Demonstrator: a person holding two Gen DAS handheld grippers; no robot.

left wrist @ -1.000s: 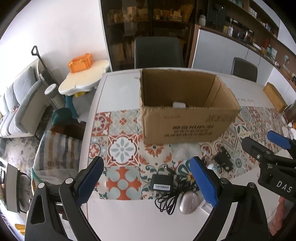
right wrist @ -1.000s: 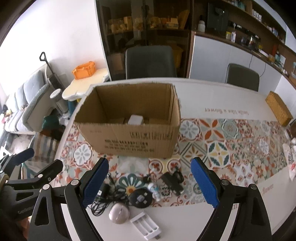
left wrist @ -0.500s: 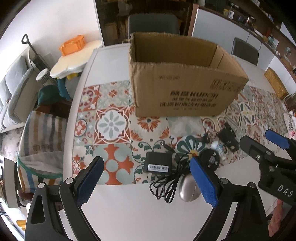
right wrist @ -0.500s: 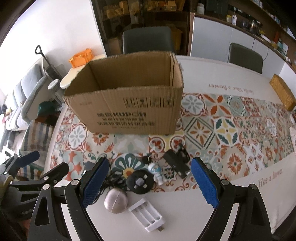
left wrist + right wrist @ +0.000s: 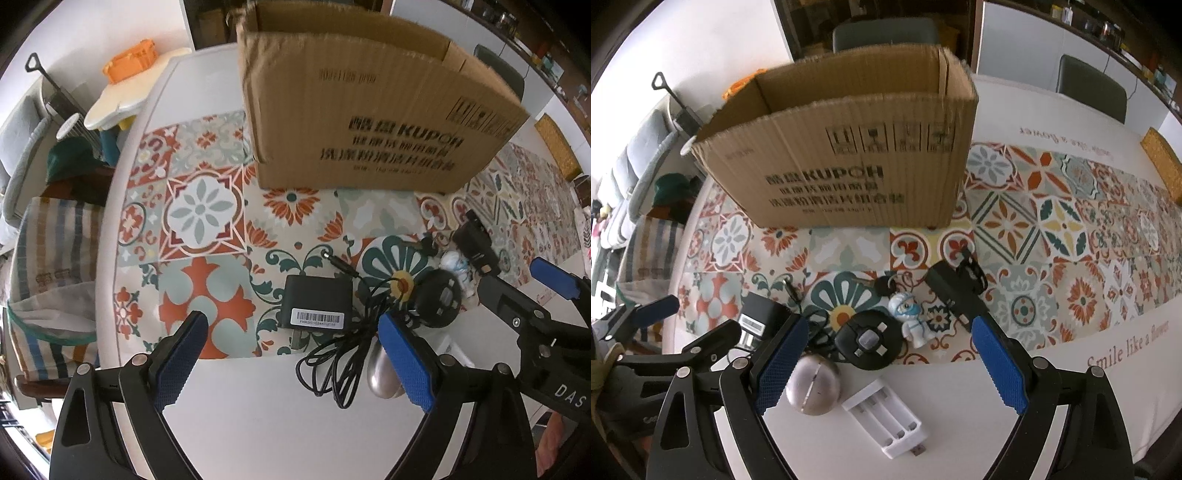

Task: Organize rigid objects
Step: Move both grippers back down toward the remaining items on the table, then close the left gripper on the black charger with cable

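An open cardboard box [image 5: 369,122] [image 5: 849,162] stands on the patterned table runner. In front of it lie a black power adapter [image 5: 316,301] [image 5: 759,315] with a tangled cable [image 5: 343,354], a silver round object [image 5: 813,386] [image 5: 382,376], a black round disc [image 5: 868,341] [image 5: 439,301], a small white figurine [image 5: 910,319], a white battery charger [image 5: 886,419] and a black clip-like device [image 5: 955,291] [image 5: 476,242]. My left gripper [image 5: 291,360] hangs open above the adapter and cable. My right gripper [image 5: 888,363] hangs open above the disc, figurine and charger. Neither holds anything.
The white table's edge [image 5: 110,258] runs down the left, with a striped bag [image 5: 51,273] and a small flower-shaped table [image 5: 133,92] beyond it. Chairs [image 5: 886,33] stand behind the box. A woven yellow block [image 5: 1161,162] lies at the far right.
Both grippers have sunk toward the table and tipped further downward. The box and small objects now look larger and closer. Nothing was grasped or moved.
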